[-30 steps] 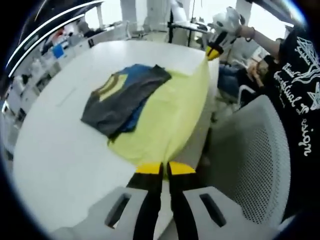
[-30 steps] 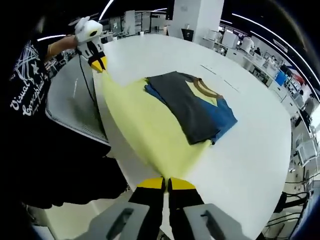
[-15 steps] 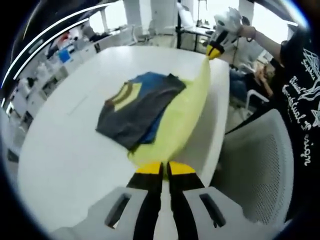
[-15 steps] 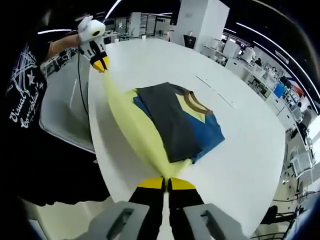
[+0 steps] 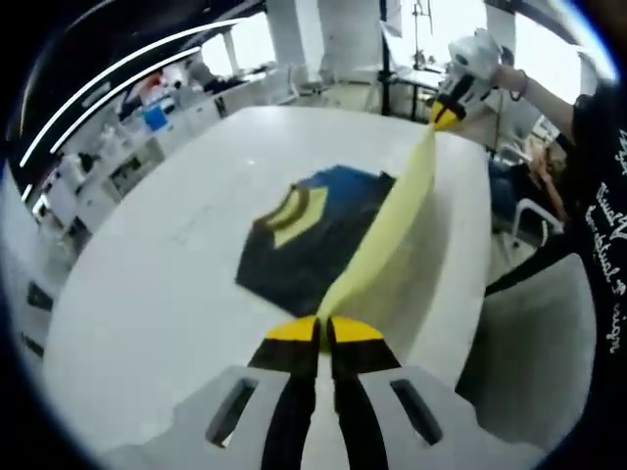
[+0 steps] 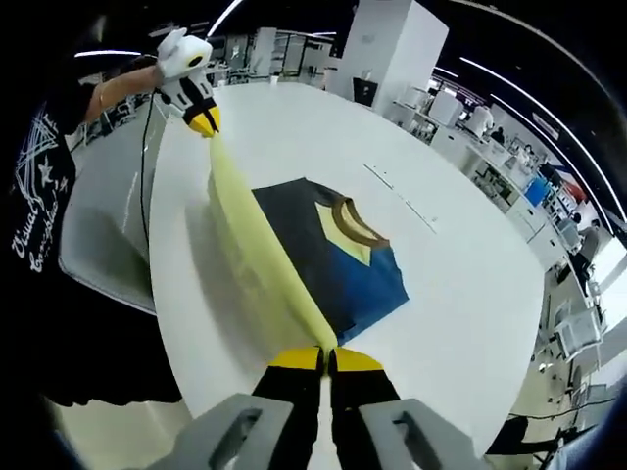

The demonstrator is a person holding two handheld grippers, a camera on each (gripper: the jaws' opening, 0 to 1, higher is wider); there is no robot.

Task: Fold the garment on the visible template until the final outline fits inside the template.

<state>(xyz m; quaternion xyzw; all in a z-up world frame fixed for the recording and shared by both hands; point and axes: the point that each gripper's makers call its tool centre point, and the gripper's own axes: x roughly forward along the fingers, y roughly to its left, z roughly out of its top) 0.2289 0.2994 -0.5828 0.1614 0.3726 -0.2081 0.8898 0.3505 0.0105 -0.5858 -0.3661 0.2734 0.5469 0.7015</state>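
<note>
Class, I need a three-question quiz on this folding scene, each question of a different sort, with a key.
1. True or false: the yellow part of the garment lies flat on the white table.
2. Which grippers are shut on the garment's yellow edge? A: left gripper alone. B: right gripper alone. C: both.
3. Fill in: the folded part lying on the table is dark grey and ____, with a yellow neck patch.

Key
1. False. It is lifted off the table and stretched between the two grippers.
2. C. Each view shows its own jaws closed on the yellow cloth, and the other gripper pinching the far end.
3. Blue.
</note>
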